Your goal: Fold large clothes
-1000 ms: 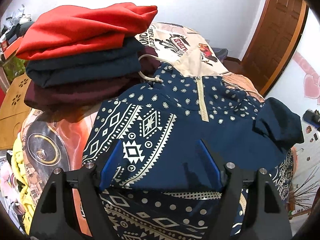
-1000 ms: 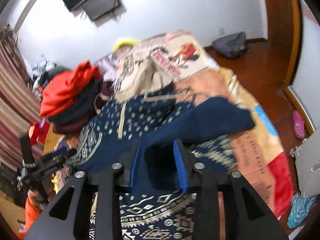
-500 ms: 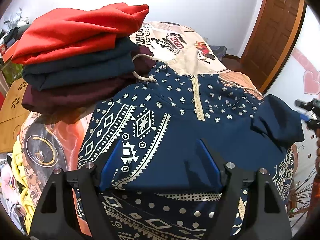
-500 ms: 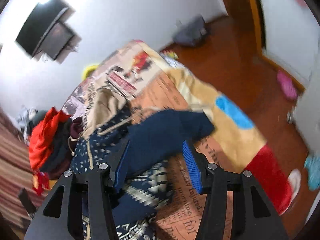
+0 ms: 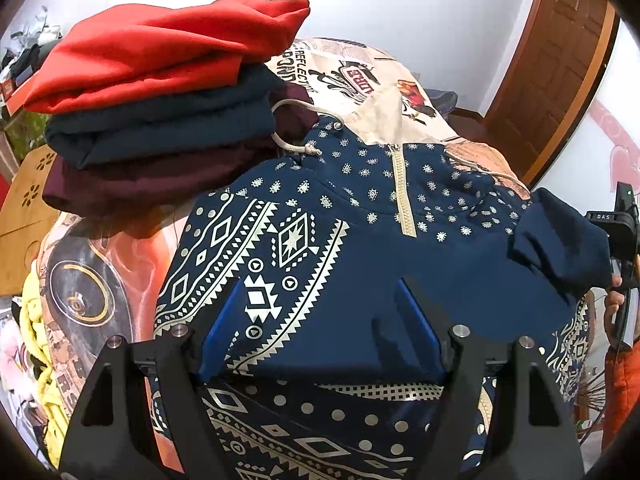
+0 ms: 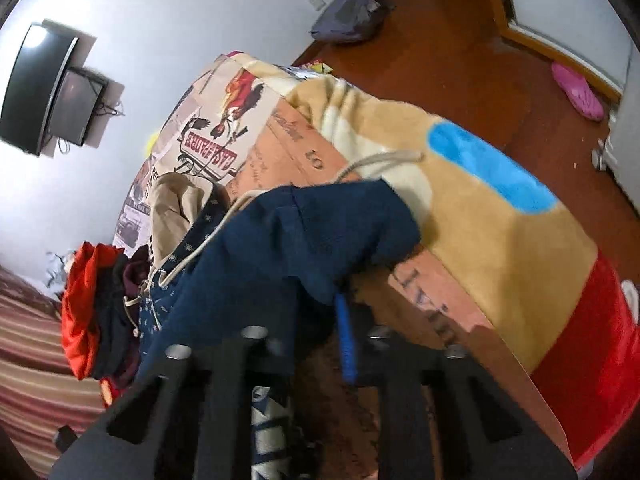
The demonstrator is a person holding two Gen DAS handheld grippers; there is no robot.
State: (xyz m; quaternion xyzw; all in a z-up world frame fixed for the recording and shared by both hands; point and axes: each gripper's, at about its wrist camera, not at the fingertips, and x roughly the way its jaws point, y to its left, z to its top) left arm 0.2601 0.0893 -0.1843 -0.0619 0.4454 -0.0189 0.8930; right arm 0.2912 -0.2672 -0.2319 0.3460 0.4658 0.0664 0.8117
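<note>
A navy hoodie [image 5: 360,248] with a cream pattern and a cream zip lies on the printed bedspread [image 5: 96,280]. My left gripper [image 5: 320,316] is open, its blue pads straddling the folded lower part of the hoodie. In the right wrist view the hoodie's plain navy sleeve [image 6: 320,232] lies across my right gripper [image 6: 320,320]. One blue pad shows under the cloth; the other finger is hidden by it. The right gripper shows at the right edge of the left wrist view [image 5: 620,240], beside the sleeve cuff.
A stack of folded garments, red [image 5: 160,48] over navy over maroon, sits on the bed at the left. A wooden door [image 5: 552,68] stands behind. A pink slipper [image 6: 576,92] and a grey bag [image 6: 352,12] lie on the wooden floor.
My right gripper has swung right and tilted, dropping to the sleeve cuff at the bed's edge. My left gripper has barely moved.
</note>
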